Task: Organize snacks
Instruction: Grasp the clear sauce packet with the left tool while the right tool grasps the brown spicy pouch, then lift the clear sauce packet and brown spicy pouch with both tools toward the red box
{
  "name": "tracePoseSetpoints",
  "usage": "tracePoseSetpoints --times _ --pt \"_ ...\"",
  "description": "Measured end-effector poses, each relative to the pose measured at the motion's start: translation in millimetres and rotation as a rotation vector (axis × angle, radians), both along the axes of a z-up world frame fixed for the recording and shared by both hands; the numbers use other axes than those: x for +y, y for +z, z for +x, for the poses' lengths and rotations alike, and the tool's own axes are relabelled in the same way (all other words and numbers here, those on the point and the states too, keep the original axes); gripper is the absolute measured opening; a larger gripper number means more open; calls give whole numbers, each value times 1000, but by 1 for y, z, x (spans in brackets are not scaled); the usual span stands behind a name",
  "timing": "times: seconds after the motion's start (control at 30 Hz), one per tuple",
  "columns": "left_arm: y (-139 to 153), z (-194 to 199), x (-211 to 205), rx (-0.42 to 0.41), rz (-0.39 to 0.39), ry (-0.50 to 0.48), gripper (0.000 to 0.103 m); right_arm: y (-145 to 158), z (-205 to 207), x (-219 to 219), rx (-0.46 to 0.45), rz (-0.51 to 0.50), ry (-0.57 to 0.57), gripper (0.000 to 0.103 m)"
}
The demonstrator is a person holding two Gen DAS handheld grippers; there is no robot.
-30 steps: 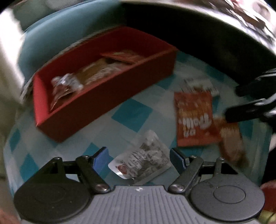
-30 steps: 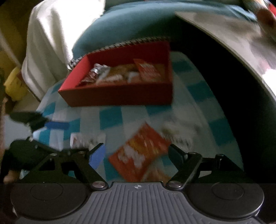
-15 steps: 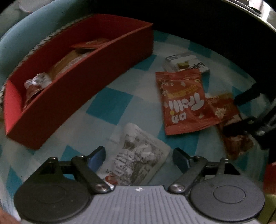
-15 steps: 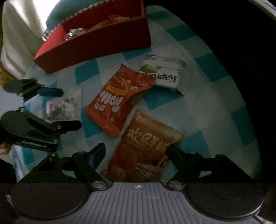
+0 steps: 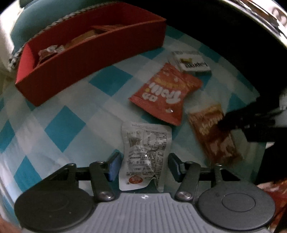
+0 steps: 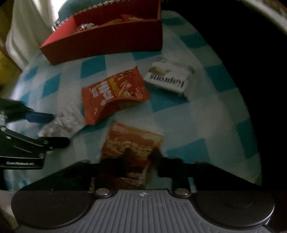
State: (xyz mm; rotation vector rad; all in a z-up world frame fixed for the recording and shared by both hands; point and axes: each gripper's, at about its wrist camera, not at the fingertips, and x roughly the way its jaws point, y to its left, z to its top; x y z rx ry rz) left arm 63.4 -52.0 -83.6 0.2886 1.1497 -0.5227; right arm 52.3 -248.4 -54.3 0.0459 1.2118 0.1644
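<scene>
A silver snack packet (image 5: 145, 154) lies flat on the blue-and-white checked cloth (image 5: 64, 125), between the blue pads of my left gripper (image 5: 144, 165). Its jaws are closing and the pads stand just beside the packet's edges. In the right wrist view the left gripper (image 6: 46, 129) straddles the same silver packet (image 6: 66, 121). My right gripper (image 6: 141, 157) is shut on the near end of an orange-brown snack packet (image 6: 132, 143), its fingers blurred. The left wrist view shows the brown packet (image 5: 213, 136) under the right gripper (image 5: 233, 123). A red box (image 5: 80, 59) (image 6: 107, 39) holding several snacks stands behind.
A red Trolli bag (image 5: 165, 96) (image 6: 114, 91) lies mid-cloth, with a white wrapped snack (image 5: 192, 64) (image 6: 168, 78) just beyond it. A dark drop and a shiny metal rim (image 5: 260, 16) bound the right side. A teal cushion (image 5: 44, 14) sits behind the box.
Both grippers came down closer to the cloth. The left jaws narrowed around the silver packet. The right jaws went from wide open to shut on the brown packet.
</scene>
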Motion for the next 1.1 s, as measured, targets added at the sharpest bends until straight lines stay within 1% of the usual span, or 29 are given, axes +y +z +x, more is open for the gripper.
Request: tracePoseSetpoints --times 0.03,0.07,0.1,0.13,0.17,0.2,0.23,0.27,0.3,0.33,0.37,0.43,0.47,0.5,0.53,0.57,0.63,0.67,0.73,0.77,0.93,1.03,1.1 --pt "1 1 2 1 -4 12 51 -1 -1 0 -5 -8 1 30" --pt "1 3 5 9 -15 26 51 -1 -1 2 -11 -14 0 35" --pt "1 5 6 18 -26 39 51 -1 -1 2 -14 -27 -10 42" --pt "0 6 7 22 -30 59 51 -1 -1 2 -10 -41 -22 54" --pt "-2 8 7 20 -25 71 51 0 -2 2 -12 -44 -38 63" --pt "-1 8 5 9 -18 65 51 1 -3 2 -9 -24 -54 65" --pt "-1 7 2 -4 -6 58 51 0 -4 3 -6 0 -63 69" --pt "-2 7 -1 -17 11 48 51 -1 -4 5 -1 21 -73 77" --pt "-3 6 -4 -25 25 38 51 -3 -5 9 6 37 -77 82" --pt "-4 4 -6 -37 39 27 51 -7 -7 16 14 50 -62 89" --pt "-5 3 -8 -46 51 17 51 -14 -8 23 27 36 -34 93" --pt "-4 1 -8 -51 57 7 52 -19 -12 41 -18 -75 49 91" --pt "-3 1 -6 -35 40 11 51 -19 -12 44 -23 -107 63 88" --pt "-1 3 -3 -16 18 20 51 -18 -13 44 -22 -120 67 84" --pt "0 4 -1 -3 1 27 51 -17 -13 43 -16 -124 69 82" --pt "2 4 0 -1 -9 33 51 -17 -13 41 -6 -132 66 81" --pt "9 4 0 -24 -19 37 51 -17 -13 41 -1 -168 75 81" --pt "14 3 0 -32 -36 34 51 -15 -13 40 -3 -155 80 80" --pt "22 3 0 -40 -75 32 51 -4 -15 42 -25 -97 89 79" --pt "26 3 0 -45 -87 31 51 3 -16 42 -43 -96 89 78" --pt "38 5 4 -49 -130 44 42 31 -16 28 -109 -40 34 78" --pt "36 7 1 -57 -103 44 40 38 -11 22 -139 -23 12 78" --pt "26 9 -1 -29 -76 43 40 37 -7 18 -147 -14 3 78"
